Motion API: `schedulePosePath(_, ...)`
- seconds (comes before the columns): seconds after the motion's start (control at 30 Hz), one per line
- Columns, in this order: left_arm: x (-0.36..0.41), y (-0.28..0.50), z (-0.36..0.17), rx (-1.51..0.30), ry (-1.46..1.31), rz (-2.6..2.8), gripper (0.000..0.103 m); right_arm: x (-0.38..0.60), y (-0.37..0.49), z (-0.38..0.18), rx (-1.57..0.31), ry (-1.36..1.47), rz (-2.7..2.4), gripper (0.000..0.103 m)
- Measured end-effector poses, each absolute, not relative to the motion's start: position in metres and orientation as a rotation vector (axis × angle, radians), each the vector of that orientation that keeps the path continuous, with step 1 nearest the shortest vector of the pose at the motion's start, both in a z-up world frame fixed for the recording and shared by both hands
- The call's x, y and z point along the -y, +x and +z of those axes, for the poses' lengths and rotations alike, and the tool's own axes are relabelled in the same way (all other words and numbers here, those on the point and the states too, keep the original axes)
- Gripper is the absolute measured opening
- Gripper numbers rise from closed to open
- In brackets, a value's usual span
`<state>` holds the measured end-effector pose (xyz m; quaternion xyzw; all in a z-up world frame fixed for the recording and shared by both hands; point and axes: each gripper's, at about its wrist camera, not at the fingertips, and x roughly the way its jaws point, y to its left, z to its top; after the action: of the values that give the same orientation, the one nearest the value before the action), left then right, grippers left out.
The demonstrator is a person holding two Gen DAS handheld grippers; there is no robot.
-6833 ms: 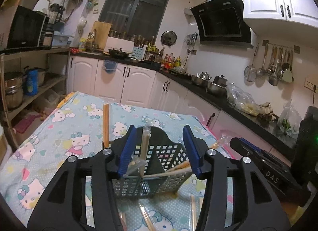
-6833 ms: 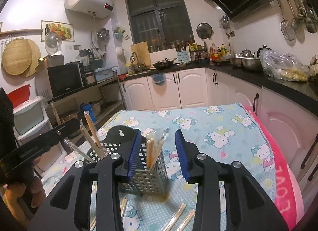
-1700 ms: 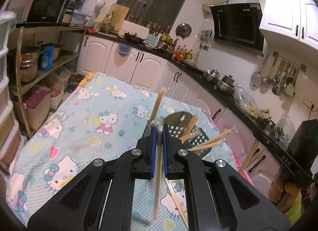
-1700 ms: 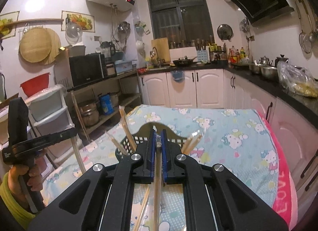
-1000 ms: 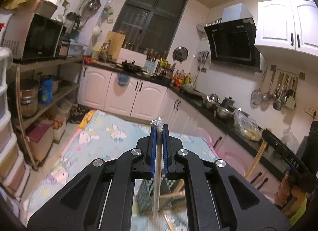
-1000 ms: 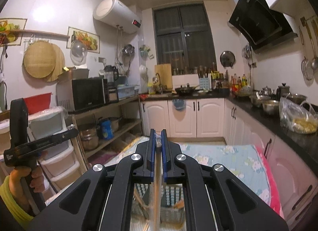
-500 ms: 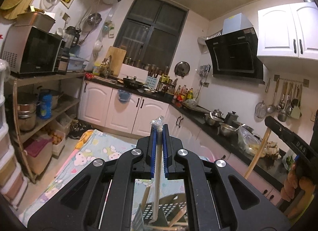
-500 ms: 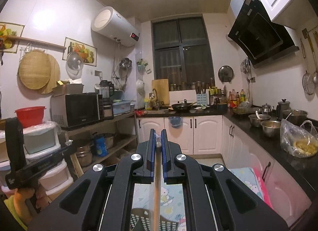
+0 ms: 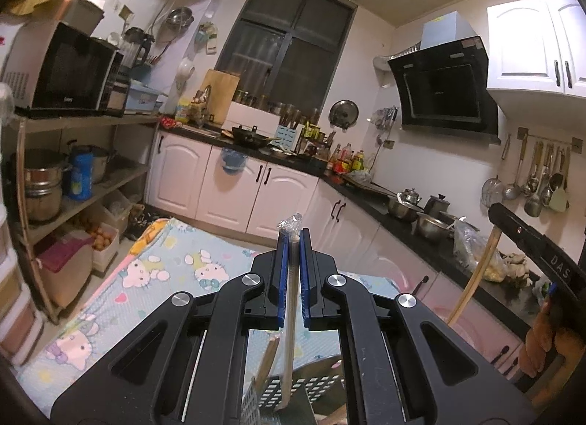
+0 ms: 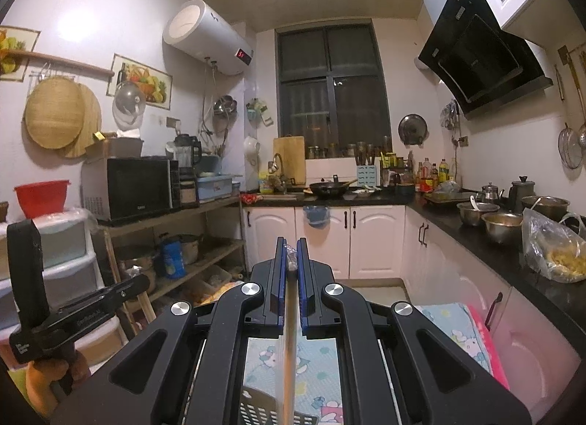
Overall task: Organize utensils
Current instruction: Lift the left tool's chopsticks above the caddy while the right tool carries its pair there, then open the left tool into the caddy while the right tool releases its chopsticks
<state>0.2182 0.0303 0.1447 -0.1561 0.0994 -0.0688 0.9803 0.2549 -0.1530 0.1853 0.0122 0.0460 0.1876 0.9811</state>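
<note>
Both tongs clamp wrapped chopsticks: left tongs [image 9: 292, 278], right tongs [image 10: 291, 278], basket [image 9: 293, 394] at six o'clock, neither dropped in yet.

Low in the frame, a table [image 9: 154, 271] is covered by a pale blue cartoon-cat cloth [image 9: 110, 319] with a pink border. A dark perforated utensil basket [image 9: 315, 384] stands on it at bottom centre.

Pale blue cartoon-cat tablecloth [image 9: 172, 271], black perforated basket [image 9: 311, 384], blue pads [image 9: 281, 278], white cabinets [image 10: 377, 238].
</note>
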Motion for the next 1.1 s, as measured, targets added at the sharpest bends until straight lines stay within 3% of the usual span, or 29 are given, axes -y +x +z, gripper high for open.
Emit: schedulePosePath(1.1, -0.028, 0.214, 0.08, -0.273, -0.344, -0.142, 0.002, 0.161, 0.244, 0.106, -0.163, -0.003, 0.334, 0.006)
